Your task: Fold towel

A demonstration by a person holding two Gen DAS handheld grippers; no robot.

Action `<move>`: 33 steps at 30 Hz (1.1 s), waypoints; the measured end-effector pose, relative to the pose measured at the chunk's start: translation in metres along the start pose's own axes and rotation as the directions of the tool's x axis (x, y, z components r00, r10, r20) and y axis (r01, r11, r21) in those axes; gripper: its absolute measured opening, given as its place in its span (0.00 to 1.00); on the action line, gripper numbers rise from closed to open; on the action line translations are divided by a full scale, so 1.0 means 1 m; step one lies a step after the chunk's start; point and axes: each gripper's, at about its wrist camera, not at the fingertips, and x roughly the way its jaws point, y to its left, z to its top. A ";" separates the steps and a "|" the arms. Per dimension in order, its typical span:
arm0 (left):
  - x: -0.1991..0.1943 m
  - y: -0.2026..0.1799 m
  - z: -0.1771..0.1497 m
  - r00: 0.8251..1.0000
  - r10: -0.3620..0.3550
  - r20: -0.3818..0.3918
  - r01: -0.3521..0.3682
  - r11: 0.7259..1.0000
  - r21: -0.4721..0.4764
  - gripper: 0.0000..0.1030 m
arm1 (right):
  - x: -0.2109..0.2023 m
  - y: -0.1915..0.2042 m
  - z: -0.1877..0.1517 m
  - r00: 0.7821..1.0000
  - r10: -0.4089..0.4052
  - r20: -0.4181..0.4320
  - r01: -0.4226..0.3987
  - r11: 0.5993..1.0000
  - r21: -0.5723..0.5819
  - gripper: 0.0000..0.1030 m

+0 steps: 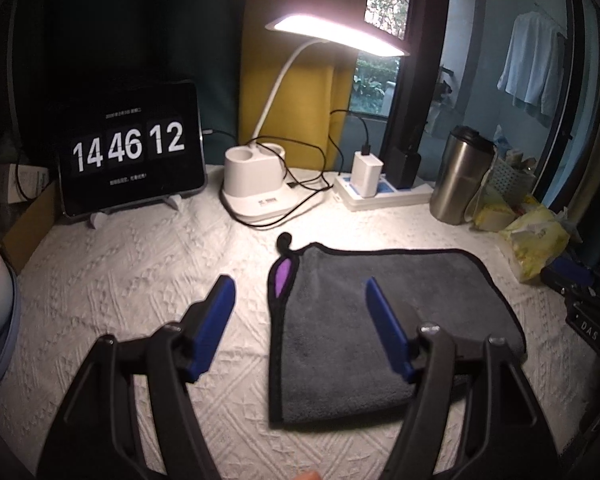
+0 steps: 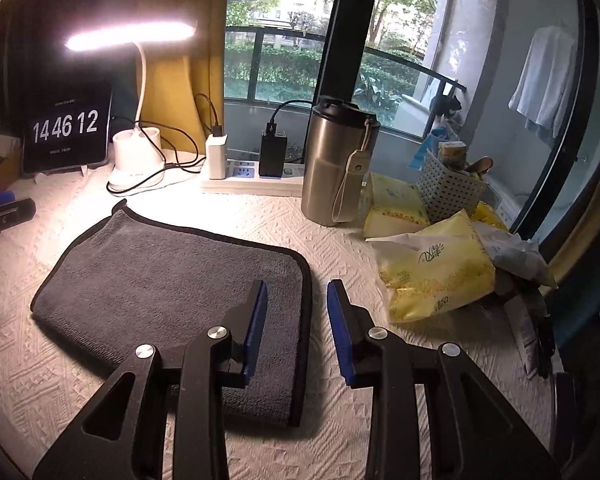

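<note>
Blue pads spread wide on the left tool (image 1: 300, 292), nothing between them, hovering over the towel's left edge. Over on the other side, the right tool (image 2: 297, 285) is parted too, more narrowly, empty, straddling the towel's right hem.

And the grey towel (image 1: 380, 320) itself lies flat on the white quilted bench (image 1: 140, 280), middle of the cloth, already doubled by the look of it, with a purple underside (image 1: 283, 276) peeking out at the far left corner.

If another fold is wanted, my call is this: drop each tool onto a near corner, pinch all layers together at the black hem, lift only slightly, then carry both corners evenly to the far edge so the hems line up. That loose far left corner wants squaring first, or the fold comes out skewed.

Beyond the towel, lamp (image 1: 256, 184), tablet clock (image 1: 130, 146), steel tumbler (image 2: 336, 164) and yellow tissue packs (image 2: 436, 272), all well apart from it.

Hard to judge: how many layers are stacked, since both tools' frames cover the near corners. The left view cuts off the bench's near side, and a sliver of finger at the bottom edge is barely readable.
</note>
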 end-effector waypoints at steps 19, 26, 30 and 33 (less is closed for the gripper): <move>-0.064 -0.003 -0.018 0.995 -0.026 0.092 0.022 0.999 0.037 0.67 | -0.063 0.007 -0.021 0.997 -0.015 0.069 0.015 1.000 0.006 0.32; -0.090 -0.005 -0.027 0.988 -0.043 0.146 0.036 0.998 0.047 0.68 | -0.088 0.009 -0.027 0.993 -0.014 0.119 0.012 1.000 0.019 0.32; -0.106 -0.005 -0.031 0.981 -0.042 0.192 0.033 0.998 0.049 0.78 | -0.107 0.008 -0.030 0.987 -0.023 0.158 0.018 0.999 0.031 0.36; -0.119 -0.005 -0.033 0.973 -0.045 0.225 0.037 0.998 0.041 0.83 | -0.122 0.008 -0.032 0.981 -0.028 0.191 0.021 0.999 0.040 0.42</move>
